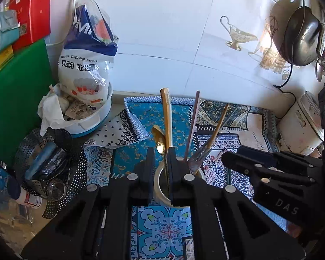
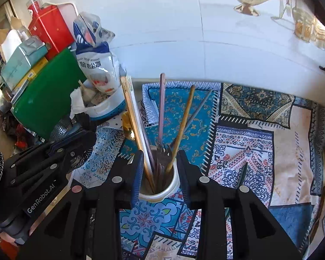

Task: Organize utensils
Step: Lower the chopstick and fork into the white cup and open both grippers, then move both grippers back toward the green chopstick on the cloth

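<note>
My left claw (image 1: 161, 156) is almost pressed together. There is just a thin slit between its two black fingers, and nothing is pinched in it. My right claw (image 2: 160, 158) is spread and empty. From its own camera the white cup (image 2: 173, 186) shows in the gap between its fingers, but the left camera shows that claw off at 3 o'clock, apart from the cup.

The cup stands upright on the patterned cloth (image 1: 162, 225), just past my left fingertips, and the utensils are in it. A gold spoon (image 1: 159, 138) pokes up at 12 o'clock, bowl end up. Beside it a long pale flat stick (image 1: 168, 117) leans toward 12. A thin pinkish stick (image 1: 194, 121) leans toward 1 o'clock, and a brown wooden handle (image 1: 216, 127) leans farther that way. Some fork tips (image 2: 162, 147) stick up in the middle — I cannot tell how many.

Farther out at 10 o'clock sits a white tub (image 1: 91, 125) with a plastic bag (image 1: 86, 49) standing in it. At 9 o'clock is a metal basket (image 1: 75, 173) full of small holes, with a green board (image 1: 15, 108) behind it. A red box (image 1: 32, 10) sits at 11 o'clock. At 2 o'clock a dark pan (image 1: 301, 36) hangs on the white wall — under it, at 3 o'clock, is a white cooker (image 1: 301, 125).
</note>
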{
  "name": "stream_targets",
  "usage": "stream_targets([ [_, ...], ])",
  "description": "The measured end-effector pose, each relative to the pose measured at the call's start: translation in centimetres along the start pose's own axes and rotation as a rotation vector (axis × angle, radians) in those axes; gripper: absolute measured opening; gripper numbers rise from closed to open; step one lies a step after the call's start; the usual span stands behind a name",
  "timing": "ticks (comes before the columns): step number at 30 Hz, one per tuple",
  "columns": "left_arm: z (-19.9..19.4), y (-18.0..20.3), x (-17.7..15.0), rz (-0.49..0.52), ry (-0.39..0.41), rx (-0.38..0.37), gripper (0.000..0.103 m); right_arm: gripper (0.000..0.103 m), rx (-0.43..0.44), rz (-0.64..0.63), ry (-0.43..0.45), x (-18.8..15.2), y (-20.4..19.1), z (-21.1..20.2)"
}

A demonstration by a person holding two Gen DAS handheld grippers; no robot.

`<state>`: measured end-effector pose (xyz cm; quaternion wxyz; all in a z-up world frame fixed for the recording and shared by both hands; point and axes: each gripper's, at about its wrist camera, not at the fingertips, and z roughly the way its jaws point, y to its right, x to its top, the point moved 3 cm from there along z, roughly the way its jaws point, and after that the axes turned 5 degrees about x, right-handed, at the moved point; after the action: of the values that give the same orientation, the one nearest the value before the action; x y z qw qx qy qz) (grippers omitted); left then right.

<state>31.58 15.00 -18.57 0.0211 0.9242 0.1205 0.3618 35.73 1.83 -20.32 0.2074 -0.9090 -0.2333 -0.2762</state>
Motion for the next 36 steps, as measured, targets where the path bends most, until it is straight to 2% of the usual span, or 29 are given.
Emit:
stream_targets([
  [4, -0.9, 1.2, -0.1, 0.022, 0.032, 0.015, 0.015, 0.031, -0.028, -0.017, 0.041, -0.3, 0.6, -2.1],
  [6, -1.1, 2.0, -0.2, 0.034, 0.033, 0.014, 0.015, 0.031, -0.042, -0.018, 0.055, -0.5, 1.1, -3.0],
  [11, -1.6, 5.1, -0.4, 0.074, 0.036, -0.018, 0.015, 0.031, -0.078, -0.004, 0.082, -1.4, 2.9, -5.2],
  [17, -1.8, 9.1, -1.0, 0.128, 0.026, -0.065, 0.023, 0.032, -0.127, 0.044, 0.074, -3.2, 6.3, -6.5],
  [28, 1.1, 16.0, -4.7, 0.232, -0.109, -0.143, 0.026, 0.031, -0.218, 0.178, -0.019, -8.7, 14.0, -7.0],
  [31, 2.5, 17.8, -6.1, 0.269, -0.149, -0.145, 0.026, 0.031, -0.232, 0.21, -0.042, -10.2, 15.7, -7.0],
  [36, 6.3, 19.3, -8.7, 0.266, -0.256, -0.151, 0.026, 0.032, -0.241, 0.252, -0.071, -11.9, 17.5, -6.9],
])
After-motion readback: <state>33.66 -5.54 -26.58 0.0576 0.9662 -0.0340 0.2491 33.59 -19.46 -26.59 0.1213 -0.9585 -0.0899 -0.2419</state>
